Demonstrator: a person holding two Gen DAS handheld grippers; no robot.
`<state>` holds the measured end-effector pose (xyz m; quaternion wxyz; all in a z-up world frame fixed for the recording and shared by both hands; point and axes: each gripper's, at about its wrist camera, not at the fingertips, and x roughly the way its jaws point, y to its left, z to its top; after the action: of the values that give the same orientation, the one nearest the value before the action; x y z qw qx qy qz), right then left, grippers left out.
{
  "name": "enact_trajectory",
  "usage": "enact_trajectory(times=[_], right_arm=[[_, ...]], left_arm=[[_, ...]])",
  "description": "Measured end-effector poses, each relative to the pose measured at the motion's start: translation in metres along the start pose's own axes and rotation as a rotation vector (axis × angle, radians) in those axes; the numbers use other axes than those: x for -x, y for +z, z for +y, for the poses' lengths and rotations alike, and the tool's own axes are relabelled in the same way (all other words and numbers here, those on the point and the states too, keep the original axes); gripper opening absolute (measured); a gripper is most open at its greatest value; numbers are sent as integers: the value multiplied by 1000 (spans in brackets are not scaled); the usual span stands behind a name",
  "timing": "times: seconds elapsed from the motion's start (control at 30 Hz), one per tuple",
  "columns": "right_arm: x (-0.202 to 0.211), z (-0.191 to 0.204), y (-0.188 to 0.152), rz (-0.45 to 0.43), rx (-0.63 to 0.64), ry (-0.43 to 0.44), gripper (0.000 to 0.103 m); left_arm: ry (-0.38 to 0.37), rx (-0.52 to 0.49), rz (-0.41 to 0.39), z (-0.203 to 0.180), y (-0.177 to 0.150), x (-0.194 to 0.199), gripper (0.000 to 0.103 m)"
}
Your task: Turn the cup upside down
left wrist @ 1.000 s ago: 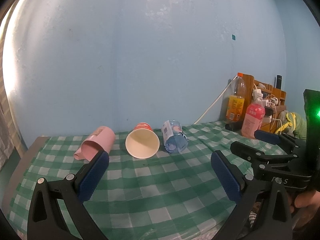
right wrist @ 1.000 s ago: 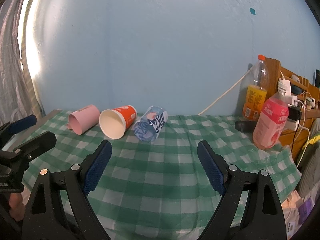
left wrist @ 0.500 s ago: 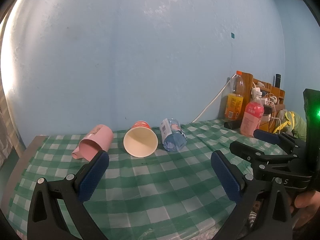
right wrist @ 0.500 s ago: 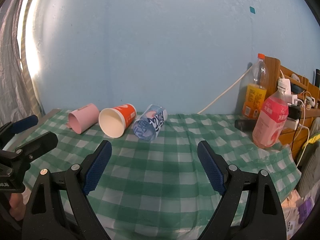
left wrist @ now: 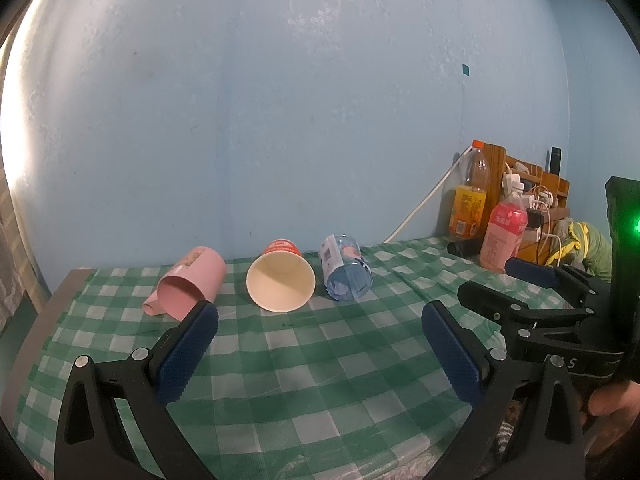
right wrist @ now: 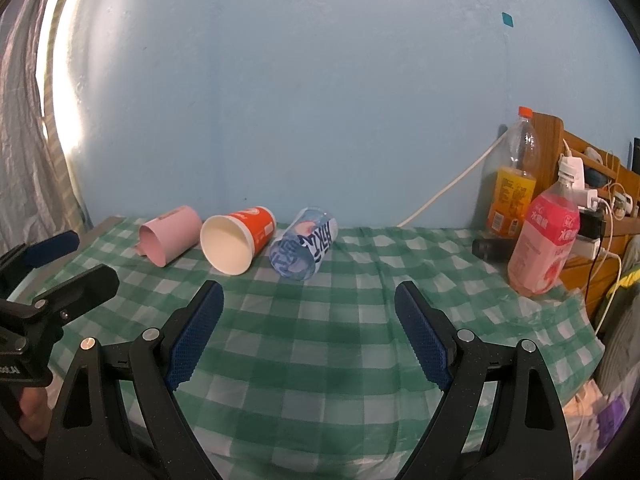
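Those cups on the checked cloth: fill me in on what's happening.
Three cups lie on their sides in a row: a pink cup, an orange paper cup and a clear printed cup. A person holds the left hand-held gripper and right hand-held gripper, both open and short of the cups. None is flipped yet.

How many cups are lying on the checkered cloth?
3, all on their sides in a row near the wall: pink cup on the left, orange paper cup in the middle, clear printed cup on the right.
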<state>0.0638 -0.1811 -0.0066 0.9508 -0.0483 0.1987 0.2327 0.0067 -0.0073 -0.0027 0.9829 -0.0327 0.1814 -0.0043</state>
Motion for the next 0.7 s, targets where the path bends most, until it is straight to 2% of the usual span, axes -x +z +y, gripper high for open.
enact_trajectory(times=[0.4,0.53,0.7], right_arm=[[-5,2,3,18,-4,23,86],[-7,2,7,22,-5,27,86],[-12,-6,20,40,-28,60,86]], left_arm=[[-4,6,25,6,5,-7,103],[-3,2,38,9,16,-13,103],[35,-43,41,6,39,-21,103]])
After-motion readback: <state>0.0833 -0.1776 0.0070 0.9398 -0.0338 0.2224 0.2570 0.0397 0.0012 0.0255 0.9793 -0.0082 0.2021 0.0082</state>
